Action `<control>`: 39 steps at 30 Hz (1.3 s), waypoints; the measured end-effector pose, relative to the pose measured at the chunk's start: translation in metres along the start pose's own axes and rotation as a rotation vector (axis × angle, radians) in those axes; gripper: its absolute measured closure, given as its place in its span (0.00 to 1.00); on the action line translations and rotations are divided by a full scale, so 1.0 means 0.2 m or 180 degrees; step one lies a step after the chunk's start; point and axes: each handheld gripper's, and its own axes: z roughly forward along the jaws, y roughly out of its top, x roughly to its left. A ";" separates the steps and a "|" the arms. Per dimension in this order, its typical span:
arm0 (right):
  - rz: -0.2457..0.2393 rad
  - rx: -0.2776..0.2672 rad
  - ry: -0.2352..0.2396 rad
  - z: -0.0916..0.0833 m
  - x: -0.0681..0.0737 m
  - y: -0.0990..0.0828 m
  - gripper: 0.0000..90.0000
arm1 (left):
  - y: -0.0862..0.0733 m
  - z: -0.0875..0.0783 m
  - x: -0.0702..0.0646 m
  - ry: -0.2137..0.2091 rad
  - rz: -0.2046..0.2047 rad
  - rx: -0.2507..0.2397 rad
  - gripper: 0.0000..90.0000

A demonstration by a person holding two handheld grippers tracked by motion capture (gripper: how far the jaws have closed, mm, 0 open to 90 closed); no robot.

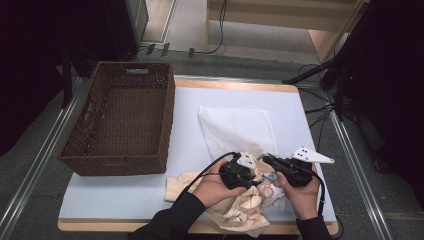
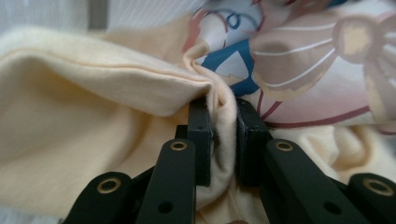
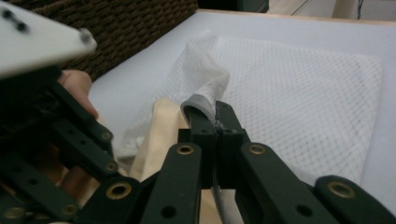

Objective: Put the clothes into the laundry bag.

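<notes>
A cream garment (image 1: 240, 207) with a pink and blue print lies crumpled at the table's front edge. My left gripper (image 2: 223, 133) is shut on a fold of the cream garment (image 2: 93, 116), the cloth pinched between both pads. A white mesh laundry bag (image 1: 240, 130) lies flat on the white table top, its near end lifted. My right gripper (image 3: 215, 122) is shut on the grey hem of the mesh bag (image 3: 299, 88). In the high view the left gripper (image 1: 250, 172) and right gripper (image 1: 267, 162) sit close together over the garment.
A dark brown wicker basket (image 1: 122, 120) stands on the table's left side, its wall (image 3: 121, 23) close behind the left hand. The white table top (image 1: 125, 192) has bare room in front of the basket. Cables and a stand lie on the floor at the right.
</notes>
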 end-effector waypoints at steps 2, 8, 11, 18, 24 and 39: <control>-0.0017 -0.0038 -0.0016 -0.01 0.00 0.01 0.99 | 0.00 -0.01 -0.01 0.0291 -0.0015 -0.0023 0.90; -0.0021 -0.0026 -0.0003 -0.02 0.00 0.01 0.99 | -0.01 -0.07 0.05 0.1092 -0.0428 -0.0219 0.91; -0.0044 0.0000 0.0003 -0.02 0.00 0.00 0.99 | -0.04 -0.04 0.05 0.0793 -0.0337 -0.0068 0.84; -0.0010 0.0029 0.0009 -0.02 0.00 0.00 0.99 | -0.06 -0.22 0.07 0.0779 -0.0303 -0.0508 0.47; -0.0026 0.0047 0.0014 -0.01 0.01 0.00 0.99 | -0.06 -0.26 0.19 0.0822 -0.0535 -0.0595 0.29; -0.0005 0.0040 0.0012 0.00 0.00 0.00 0.99 | -0.01 -0.10 0.04 0.0112 -0.0011 -0.0265 0.89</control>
